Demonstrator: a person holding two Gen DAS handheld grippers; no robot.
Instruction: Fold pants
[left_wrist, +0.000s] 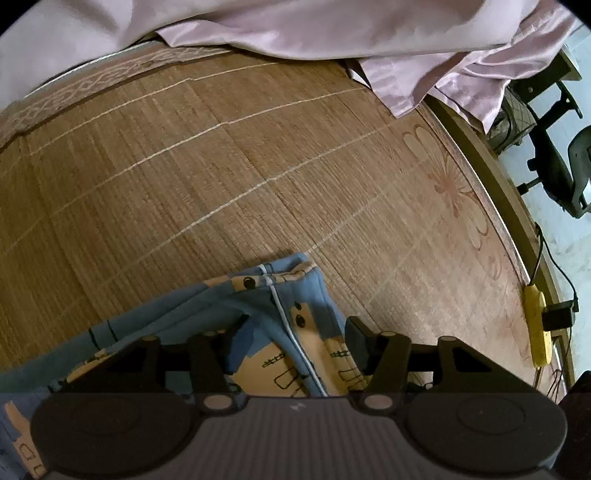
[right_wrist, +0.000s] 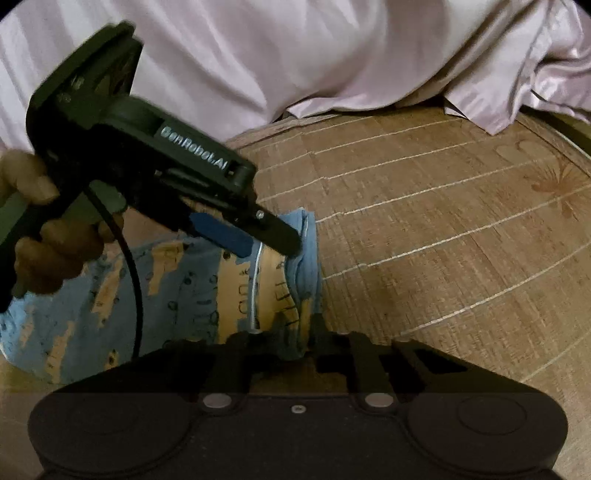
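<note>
Two views logged. Left wrist view first: found pants (left_wrist: 258, 310), blue with orange print and a white cord (left_wrist: 291, 332) down the front, lying bunched on the near part of the woven mat (left_wrist: 221, 166). Noted left gripper (left_wrist: 295, 328) low over the mat with jaws set wide apart, straddling the waistband end of the pants, cloth lying between the fingers (left_wrist: 354, 328) but not pinched. Recorded pink satin bedding (left_wrist: 295, 29) heaped over the far edge of the mat. Spotted a yellow power strip (left_wrist: 537, 325) with a black plug (left_wrist: 557, 317) at the mat's right border, and a black swivel chair (left_wrist: 569, 173) on the floor beyond that border. Right wrist view next: saw the same pants (right_wrist: 166, 288) spread over the near left part of the mat (right_wrist: 443, 240), folded edge pointing to the mat's middle. Noted right gripper (right_wrist: 280, 332) at the near edge of the mat, jaws partly drawn in with the folded edge of the pants rising between them; cannot tell whether actually clamped. Observed left gripper (right_wrist: 273, 249) slanting down onto the waistband, jaws parted, held by a hand (right_wrist: 55, 236), black cable (right_wrist: 133, 277) trailing over the cloth. Logged pink bedding (right_wrist: 258, 55) again along the mat's far side.
</note>
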